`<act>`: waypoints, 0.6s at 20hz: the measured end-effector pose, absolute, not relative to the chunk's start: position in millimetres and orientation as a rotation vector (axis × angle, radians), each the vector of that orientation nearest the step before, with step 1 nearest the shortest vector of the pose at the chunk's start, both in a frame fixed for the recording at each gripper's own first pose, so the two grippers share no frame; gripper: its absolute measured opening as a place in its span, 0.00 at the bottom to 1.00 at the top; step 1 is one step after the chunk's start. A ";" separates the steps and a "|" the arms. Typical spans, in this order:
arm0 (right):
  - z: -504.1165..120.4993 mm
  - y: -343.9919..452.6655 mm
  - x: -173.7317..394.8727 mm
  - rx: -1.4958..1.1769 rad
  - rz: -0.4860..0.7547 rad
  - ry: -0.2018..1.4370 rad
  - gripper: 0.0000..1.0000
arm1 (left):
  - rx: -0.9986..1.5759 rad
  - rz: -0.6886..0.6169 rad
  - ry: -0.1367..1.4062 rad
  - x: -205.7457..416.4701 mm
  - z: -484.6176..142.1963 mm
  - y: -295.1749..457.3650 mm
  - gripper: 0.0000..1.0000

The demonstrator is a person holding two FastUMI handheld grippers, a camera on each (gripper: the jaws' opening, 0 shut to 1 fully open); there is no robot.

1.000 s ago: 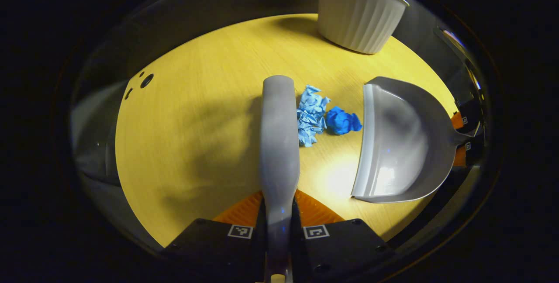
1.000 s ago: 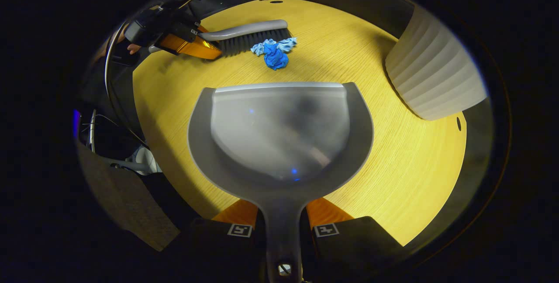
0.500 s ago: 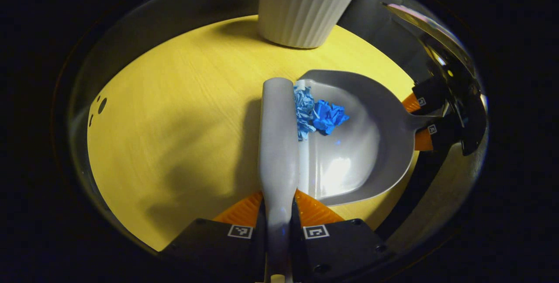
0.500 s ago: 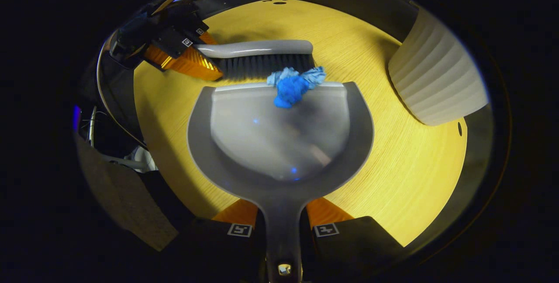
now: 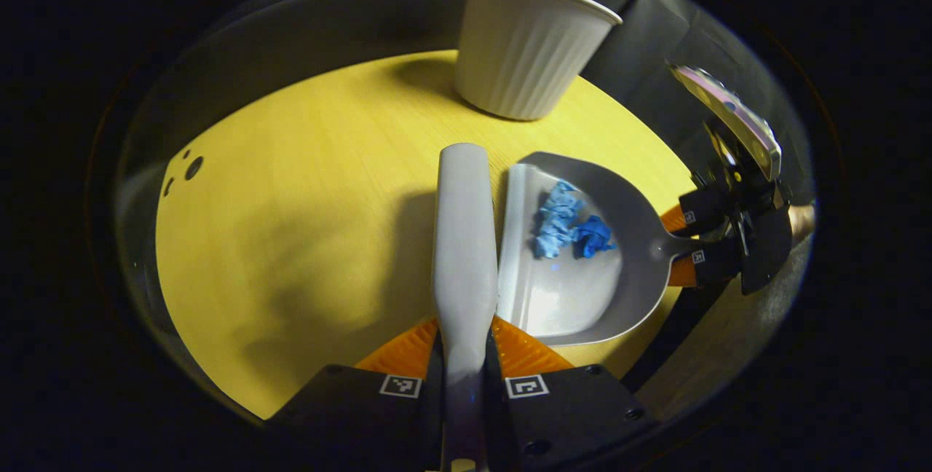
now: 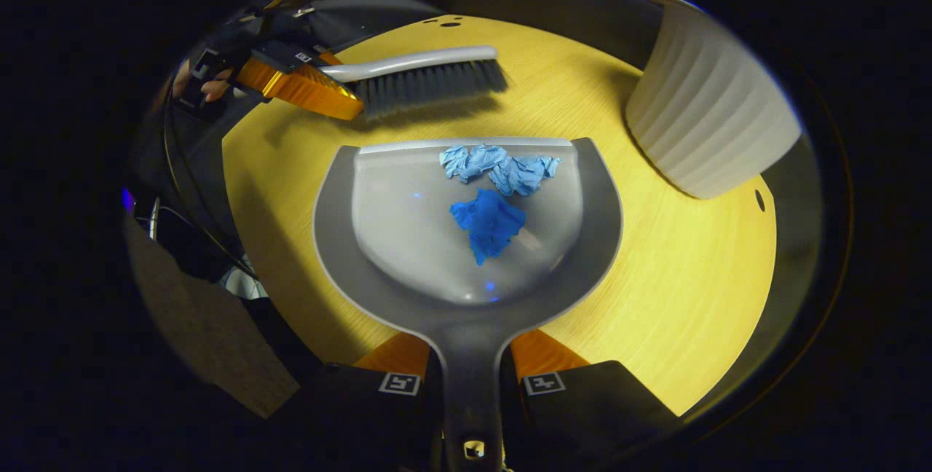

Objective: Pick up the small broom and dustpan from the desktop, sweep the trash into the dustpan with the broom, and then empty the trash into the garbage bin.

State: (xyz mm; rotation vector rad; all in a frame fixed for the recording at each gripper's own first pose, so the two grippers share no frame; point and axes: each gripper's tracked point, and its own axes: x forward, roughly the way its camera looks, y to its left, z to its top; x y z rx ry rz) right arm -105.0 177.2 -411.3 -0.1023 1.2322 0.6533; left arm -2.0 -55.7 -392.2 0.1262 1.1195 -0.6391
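We judge the sweeping done — both blue paper scraps (image 6: 495,188) lie inside the dustpan (image 6: 408,239), whose handle our right gripper (image 6: 472,377) clamps, while our left gripper (image 5: 463,377) grips the broom (image 5: 461,239) just beyond the pan's lip. Only tipping them into the ribbed white bin (image 5: 528,57) remains — it stands near on the yellow wood desktop (image 5: 291,202), dark booth around.

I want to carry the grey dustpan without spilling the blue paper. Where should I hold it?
Hold the grey plastic dustpan by its narrow handle at the back, coming from behind, as the right gripper does. The front lip is open, so the crumpled blue paper could slide out there; probably keep the front raised.
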 end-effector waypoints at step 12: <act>-331.7 174.3 -48.1 0.005 0.419 1.148 0.36 | 0.075 -0.449 1.130 -8.1 -407.5 -22.4 0.27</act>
